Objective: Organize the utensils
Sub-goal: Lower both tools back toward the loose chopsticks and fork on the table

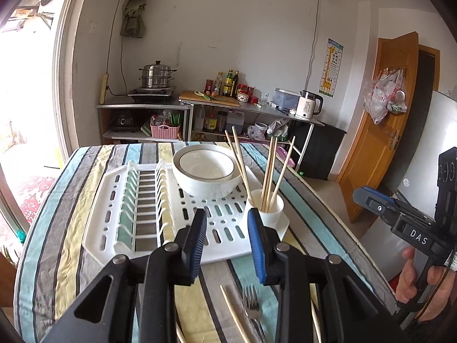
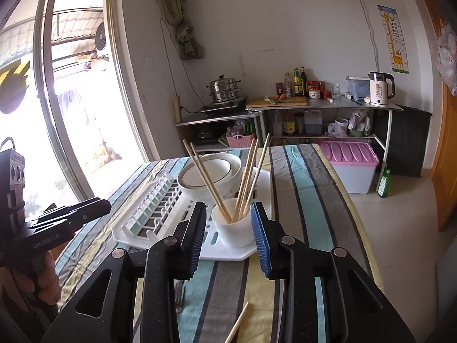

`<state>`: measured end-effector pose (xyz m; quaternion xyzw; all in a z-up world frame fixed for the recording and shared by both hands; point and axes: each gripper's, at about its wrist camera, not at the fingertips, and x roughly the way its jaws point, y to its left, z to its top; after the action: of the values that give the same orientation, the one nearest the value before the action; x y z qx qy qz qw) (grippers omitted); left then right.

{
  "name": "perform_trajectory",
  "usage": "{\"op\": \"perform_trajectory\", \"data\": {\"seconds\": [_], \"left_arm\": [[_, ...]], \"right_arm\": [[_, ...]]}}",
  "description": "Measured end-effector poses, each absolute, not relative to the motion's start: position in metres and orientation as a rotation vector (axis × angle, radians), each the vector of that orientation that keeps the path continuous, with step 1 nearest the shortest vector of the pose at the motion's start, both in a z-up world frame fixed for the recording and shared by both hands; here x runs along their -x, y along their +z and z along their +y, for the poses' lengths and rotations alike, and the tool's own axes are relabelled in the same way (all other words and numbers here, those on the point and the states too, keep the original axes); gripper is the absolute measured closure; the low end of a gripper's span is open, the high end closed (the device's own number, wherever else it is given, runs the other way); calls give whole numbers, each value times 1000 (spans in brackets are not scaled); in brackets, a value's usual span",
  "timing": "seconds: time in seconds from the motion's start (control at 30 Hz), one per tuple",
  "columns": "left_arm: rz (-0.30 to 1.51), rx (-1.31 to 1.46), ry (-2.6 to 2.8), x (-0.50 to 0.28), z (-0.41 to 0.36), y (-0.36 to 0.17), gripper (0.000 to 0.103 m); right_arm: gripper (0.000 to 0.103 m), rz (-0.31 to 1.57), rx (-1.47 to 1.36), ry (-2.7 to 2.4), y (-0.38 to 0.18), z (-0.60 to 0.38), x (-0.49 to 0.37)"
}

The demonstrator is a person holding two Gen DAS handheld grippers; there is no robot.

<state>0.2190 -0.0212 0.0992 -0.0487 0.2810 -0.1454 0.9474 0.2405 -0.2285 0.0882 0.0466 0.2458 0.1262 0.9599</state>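
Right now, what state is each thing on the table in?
Left tongs: open, empty.
Right tongs: open, empty.
Cup: upright, holding chopsticks.
Bowl: upright on rack, empty.
Fork: lying on tablecloth.

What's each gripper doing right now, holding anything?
Left gripper: open, nothing between the jaws.
Right gripper: open, nothing held; the white cup of chopsticks stands beyond the jaws.
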Motion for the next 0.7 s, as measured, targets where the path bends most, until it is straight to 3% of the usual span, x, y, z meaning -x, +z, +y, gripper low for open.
{"op": "perform_trajectory", "data": {"seconds": [0.7], "left_arm": [[665, 147, -205, -110, 10, 30, 72]], "right_arm": [[68, 638, -136, 314, 17, -206, -153]]}}
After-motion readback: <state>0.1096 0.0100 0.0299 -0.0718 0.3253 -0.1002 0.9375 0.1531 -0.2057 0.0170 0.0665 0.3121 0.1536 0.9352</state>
